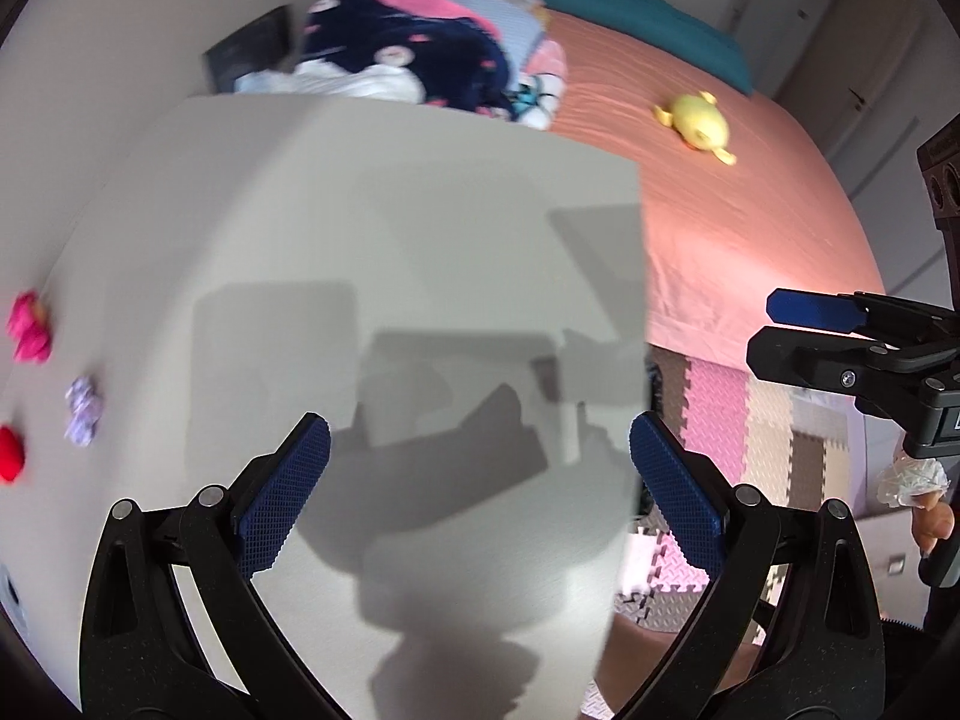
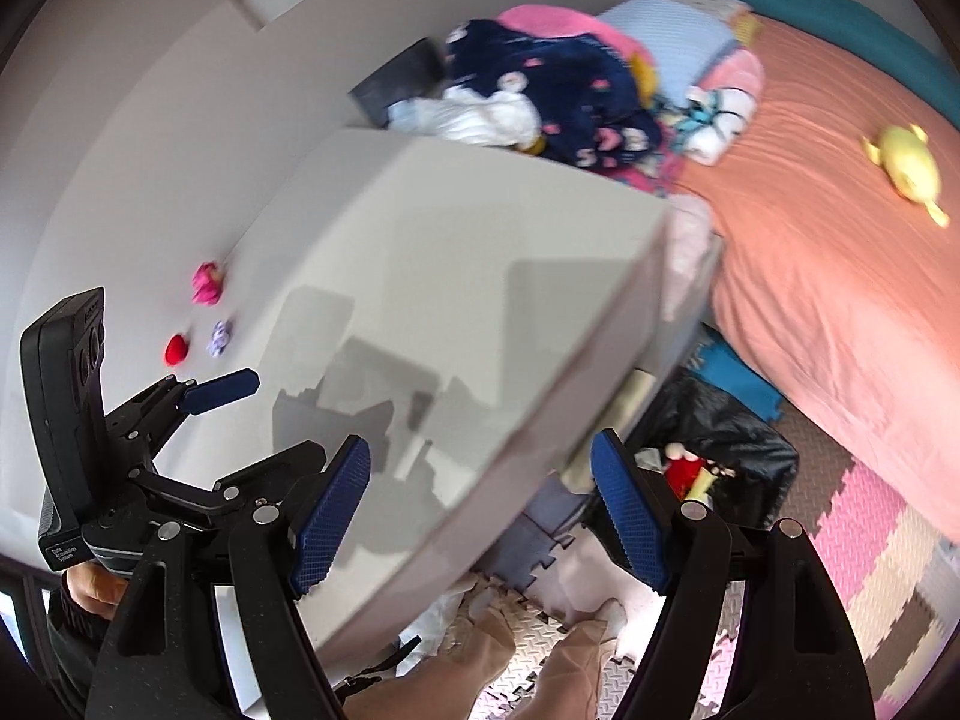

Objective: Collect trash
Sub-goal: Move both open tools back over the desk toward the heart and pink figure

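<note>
Your left gripper agape, empty | right gripper agape, empty | pink wad, lilac wad, red wad on table, far left edge.

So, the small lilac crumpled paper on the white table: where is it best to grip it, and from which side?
Grip the lilac paper wad across its middle, coming from above. It lies loose on the white table, apart from the pink wad and the red one, so open fingers can probably straddle it. Its crumpled shape has no handle or edge.
</note>
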Tool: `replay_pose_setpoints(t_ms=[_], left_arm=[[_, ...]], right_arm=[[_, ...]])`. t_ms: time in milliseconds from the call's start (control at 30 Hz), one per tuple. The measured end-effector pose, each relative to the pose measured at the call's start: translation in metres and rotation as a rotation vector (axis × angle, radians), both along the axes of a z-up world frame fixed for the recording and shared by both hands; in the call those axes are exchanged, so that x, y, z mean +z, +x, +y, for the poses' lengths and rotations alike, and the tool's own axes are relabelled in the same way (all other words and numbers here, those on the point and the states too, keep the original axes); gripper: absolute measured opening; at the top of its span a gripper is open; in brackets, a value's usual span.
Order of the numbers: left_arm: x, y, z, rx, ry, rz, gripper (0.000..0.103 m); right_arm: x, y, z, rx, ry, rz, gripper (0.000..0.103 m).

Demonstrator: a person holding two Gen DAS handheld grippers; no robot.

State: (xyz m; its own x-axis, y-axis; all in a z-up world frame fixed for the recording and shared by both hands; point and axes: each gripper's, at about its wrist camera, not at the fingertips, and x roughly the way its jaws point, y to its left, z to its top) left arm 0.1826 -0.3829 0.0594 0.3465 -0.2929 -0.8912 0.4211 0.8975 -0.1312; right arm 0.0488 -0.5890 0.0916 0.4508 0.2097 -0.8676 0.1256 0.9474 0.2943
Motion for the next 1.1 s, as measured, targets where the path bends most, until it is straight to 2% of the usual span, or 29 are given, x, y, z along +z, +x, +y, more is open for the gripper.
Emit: replay_pose_setpoints(t_ms=[700, 1100], left_arm=[[-0.005, -0.022, 0.163, 0.336, -0.021, 0.023, 0.097], [-0.009, -0.028, 0.22, 0.427, -0.031, 0.037, 0.097]], right_arm=[[-0.01, 0.078, 0.146, 0.315, 0.0, 0.043, 0.077], [-0.021, 0.11, 0.204, 0.409, -0.007, 0.063, 0.077]])
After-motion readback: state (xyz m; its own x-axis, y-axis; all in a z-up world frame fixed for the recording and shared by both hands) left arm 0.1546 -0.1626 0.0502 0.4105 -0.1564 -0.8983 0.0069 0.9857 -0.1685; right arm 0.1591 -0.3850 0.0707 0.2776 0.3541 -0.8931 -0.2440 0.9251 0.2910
